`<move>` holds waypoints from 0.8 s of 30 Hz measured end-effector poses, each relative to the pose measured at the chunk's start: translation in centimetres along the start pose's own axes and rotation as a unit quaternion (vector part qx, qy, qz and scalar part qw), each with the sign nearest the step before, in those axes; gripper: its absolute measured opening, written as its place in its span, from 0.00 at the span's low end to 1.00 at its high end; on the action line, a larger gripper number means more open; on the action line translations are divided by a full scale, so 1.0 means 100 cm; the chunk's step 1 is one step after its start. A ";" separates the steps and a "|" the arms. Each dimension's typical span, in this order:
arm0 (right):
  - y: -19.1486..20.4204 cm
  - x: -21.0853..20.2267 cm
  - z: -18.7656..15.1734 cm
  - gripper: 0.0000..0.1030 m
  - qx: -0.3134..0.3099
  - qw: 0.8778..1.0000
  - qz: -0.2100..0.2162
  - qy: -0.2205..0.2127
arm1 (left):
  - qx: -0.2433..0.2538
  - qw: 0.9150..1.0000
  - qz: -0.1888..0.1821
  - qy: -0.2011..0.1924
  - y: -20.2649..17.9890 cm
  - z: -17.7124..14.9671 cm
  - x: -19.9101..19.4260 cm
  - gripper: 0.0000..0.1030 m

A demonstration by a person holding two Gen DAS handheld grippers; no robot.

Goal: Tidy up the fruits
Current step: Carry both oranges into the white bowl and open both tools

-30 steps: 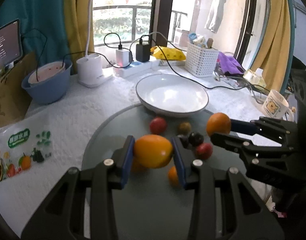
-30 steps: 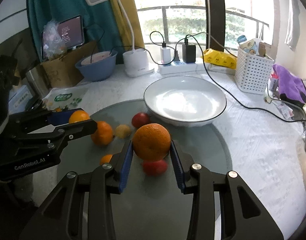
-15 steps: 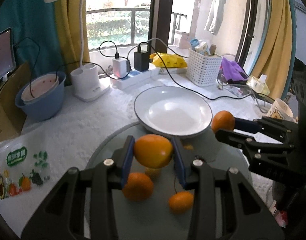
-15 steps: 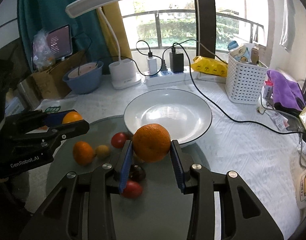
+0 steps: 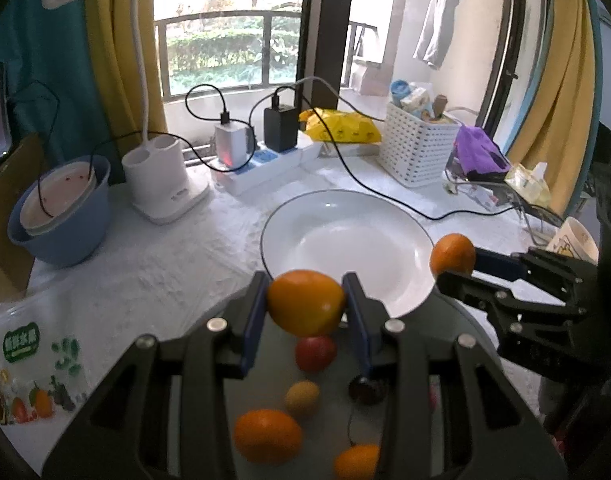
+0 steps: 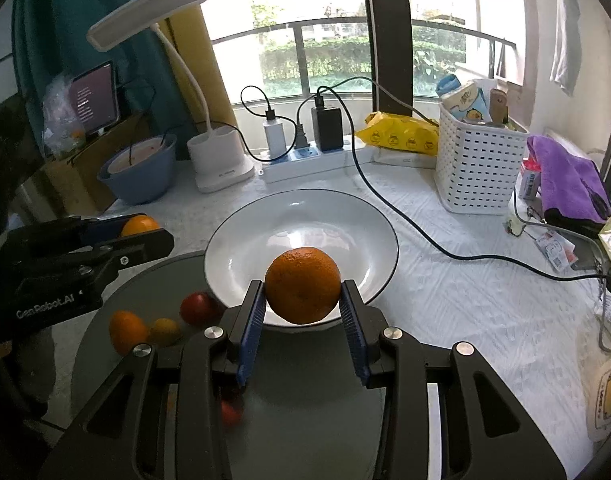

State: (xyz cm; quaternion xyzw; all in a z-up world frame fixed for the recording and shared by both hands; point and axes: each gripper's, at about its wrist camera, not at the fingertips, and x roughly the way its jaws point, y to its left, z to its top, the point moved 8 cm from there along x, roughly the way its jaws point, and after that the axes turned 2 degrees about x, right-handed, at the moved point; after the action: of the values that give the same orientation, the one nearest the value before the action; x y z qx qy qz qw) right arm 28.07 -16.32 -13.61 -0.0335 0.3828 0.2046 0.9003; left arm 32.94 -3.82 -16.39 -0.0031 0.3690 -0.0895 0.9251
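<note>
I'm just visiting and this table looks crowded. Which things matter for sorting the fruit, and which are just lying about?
Part of the job:
- left gripper and its orange
- right gripper and its orange
- white plate
- loose fruit

Lying about:
- desk lamp
- blue bowl
- white basket
- power strip

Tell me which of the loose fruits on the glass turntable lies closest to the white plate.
The red round fruit, likely a tomato: it sits right at the white plate rim. The small yellow fruit and loose orange lie farther out.

Plate [image 6: 379, 216] behind round mat [image 6: 317, 400], basket [image 6: 477, 168] right, bowl [image 6: 139, 178] left
</note>
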 end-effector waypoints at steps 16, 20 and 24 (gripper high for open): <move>-0.016 0.043 0.013 0.39 0.008 1.000 0.012 0.018 | -0.010 0.999 -0.001 0.038 -0.002 0.013 0.050 0.38; -0.020 0.049 0.017 0.39 0.012 1.000 0.014 0.018 | -0.010 0.999 -0.003 0.047 -0.002 0.014 0.060 0.38; -0.023 0.054 0.019 0.40 0.015 1.000 0.008 0.021 | -0.012 0.998 -0.009 0.055 -0.003 0.013 0.066 0.39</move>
State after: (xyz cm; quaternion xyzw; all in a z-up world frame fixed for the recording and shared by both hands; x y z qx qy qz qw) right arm 33.60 -16.21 -16.32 -0.0209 0.4051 0.2053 0.8907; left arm 38.50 -5.26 -19.90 -0.0128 0.4206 -0.0936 0.9023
